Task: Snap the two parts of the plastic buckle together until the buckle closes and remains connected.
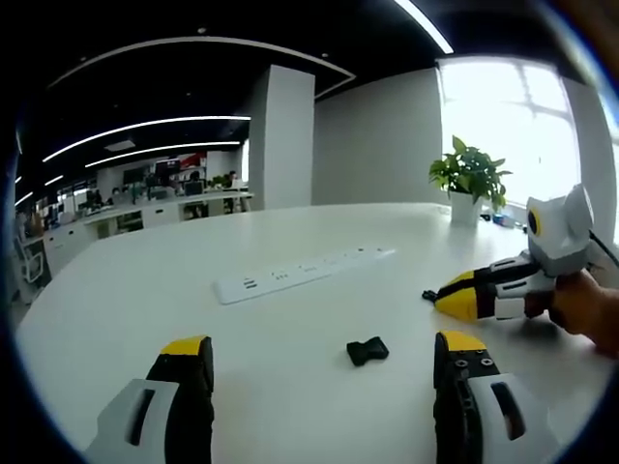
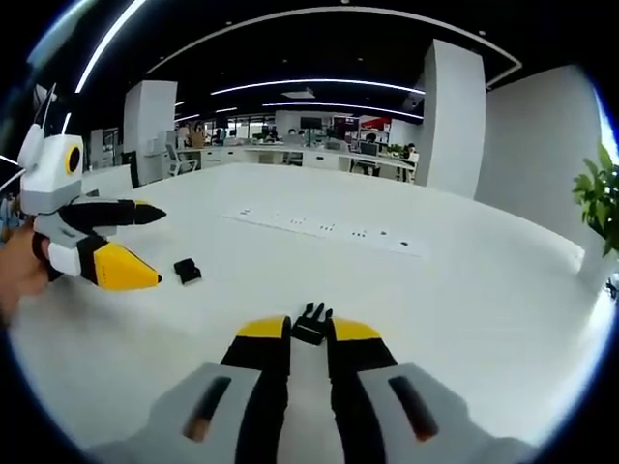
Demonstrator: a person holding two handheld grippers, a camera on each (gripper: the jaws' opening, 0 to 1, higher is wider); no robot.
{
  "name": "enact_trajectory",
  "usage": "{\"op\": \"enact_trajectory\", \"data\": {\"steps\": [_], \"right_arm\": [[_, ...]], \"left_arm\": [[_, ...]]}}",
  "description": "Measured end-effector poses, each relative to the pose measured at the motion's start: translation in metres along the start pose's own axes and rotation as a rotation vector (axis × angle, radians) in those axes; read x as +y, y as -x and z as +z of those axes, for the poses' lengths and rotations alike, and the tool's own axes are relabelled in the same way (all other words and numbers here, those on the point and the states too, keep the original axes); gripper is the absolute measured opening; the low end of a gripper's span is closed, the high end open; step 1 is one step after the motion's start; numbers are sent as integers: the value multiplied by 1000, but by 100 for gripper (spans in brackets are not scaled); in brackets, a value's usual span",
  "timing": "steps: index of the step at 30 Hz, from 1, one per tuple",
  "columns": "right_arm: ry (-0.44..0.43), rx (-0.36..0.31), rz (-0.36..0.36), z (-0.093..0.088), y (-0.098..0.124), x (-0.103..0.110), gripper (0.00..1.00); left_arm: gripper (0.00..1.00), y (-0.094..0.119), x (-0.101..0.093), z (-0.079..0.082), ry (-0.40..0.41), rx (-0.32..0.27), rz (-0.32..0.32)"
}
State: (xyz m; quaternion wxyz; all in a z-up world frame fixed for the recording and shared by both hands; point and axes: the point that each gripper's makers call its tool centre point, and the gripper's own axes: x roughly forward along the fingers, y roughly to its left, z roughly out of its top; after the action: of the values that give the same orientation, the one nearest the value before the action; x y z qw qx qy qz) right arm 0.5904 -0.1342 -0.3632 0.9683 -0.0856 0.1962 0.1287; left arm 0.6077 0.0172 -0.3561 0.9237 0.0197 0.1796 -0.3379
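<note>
pronged buckle half (image 2: 311, 325): small black plastic piece, prongs pointing away from the camera in the right gripper view, pinched at its rear end between the tips of the right tongs (image 2: 309, 331).
socket buckle half (image 1: 368, 350): lies loose on the white counter (image 1: 145, 290), between the open jaws of the left tongs (image 1: 323, 358) and a little ahead of them; in the right gripper view it sits just beside the left tongs' yellow tip.
left tongs: jaws well apart, holding nothing.
right tongs: closed down on the pronged half.
handling, judged: both halves look light, stiff and smooth; likely to skate on the glossy counter if nudged instead of gripped.
where to grip, judged: take the socket half across its flat sides near the closed rear end, leaving the mouth free for the prongs.
risk, judged: prongs are the thin springy part; a skewed entry could jam or twist the piece in the grip.
surroundings: white power strip (image 1: 300, 273) further back, potted plant (image 1: 469, 184) at the far edge.
</note>
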Motion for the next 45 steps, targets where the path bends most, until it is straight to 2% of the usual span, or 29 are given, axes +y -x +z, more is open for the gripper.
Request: {"op": "enact_trajectory", "data": {"steps": [7, 14, 24, 31, 40, 45], "right_arm": [[28, 2, -13, 0, 4, -4, 14], [13, -12, -4, 0, 7, 2, 22], [13, -13, -9, 1, 2, -1, 18], [-31, -9, -1, -1, 3, -4, 14], [-26, -13, 5, -1, 2, -3, 13], [-20, -14, 14, -2, -2, -2, 12]], "left_arm": [[96, 0, 1, 0, 4, -1, 0], [96, 0, 1, 0, 4, -1, 1], [96, 0, -1, 0, -1, 1, -1], [97, -2, -1, -1, -7, 4, -4], [96, -2, -3, -1, -6, 5, -13], [91, -2, -5, -3, -6, 16, -18]]}}
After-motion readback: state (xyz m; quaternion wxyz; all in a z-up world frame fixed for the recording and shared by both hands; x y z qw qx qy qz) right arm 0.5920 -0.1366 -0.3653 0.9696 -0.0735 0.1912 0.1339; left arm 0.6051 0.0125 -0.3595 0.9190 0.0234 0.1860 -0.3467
